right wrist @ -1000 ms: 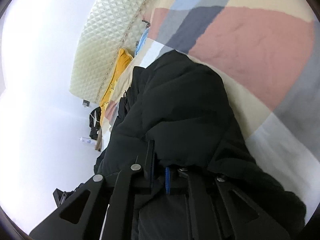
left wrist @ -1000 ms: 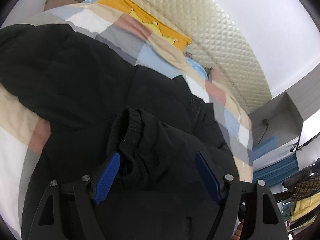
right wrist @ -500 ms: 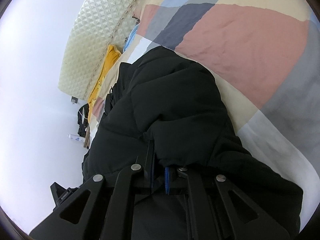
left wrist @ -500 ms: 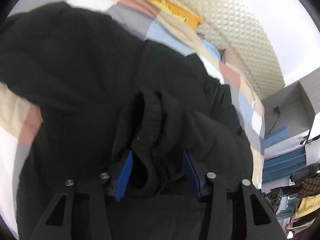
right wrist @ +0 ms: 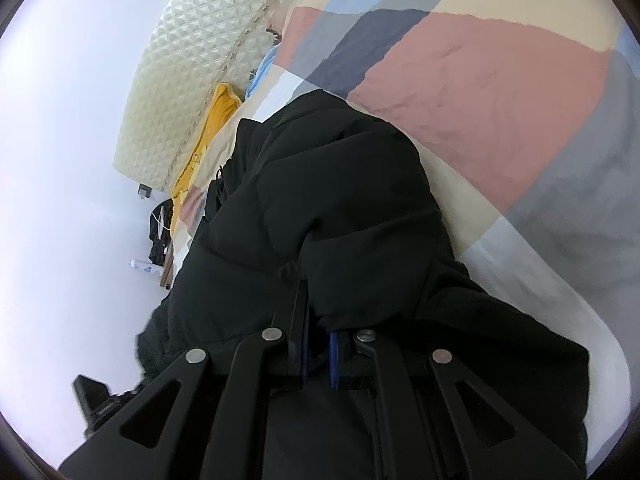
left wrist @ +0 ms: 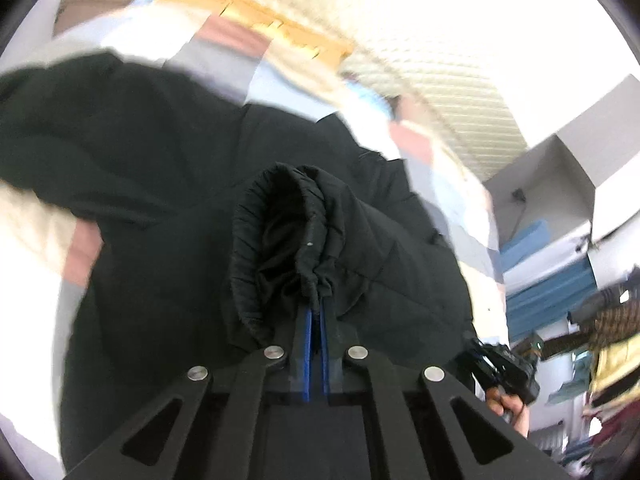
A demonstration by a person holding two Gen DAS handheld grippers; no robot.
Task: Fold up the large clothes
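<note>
left tongs (left wrist: pixel 315 312) angled downward, jaws just closed, clamped on the ribbed cuff (left wrist: pixel 276 240) of the black padded jacket (left wrist: pixel 152 152). right tongs (right wrist: pixel 318 320) angled downward, clamped on a jacket fold. jacket lies on the bed's patchwork cover (right wrist: pixel 480 92); quilted headboard (right wrist: pixel 188 60) behind.

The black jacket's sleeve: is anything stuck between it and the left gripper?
No. The left gripper has just closed its jaws right on the sleeve cuff of the black jacket, with only the cuff's fabric pinched between them. Nothing else shows there.
</note>
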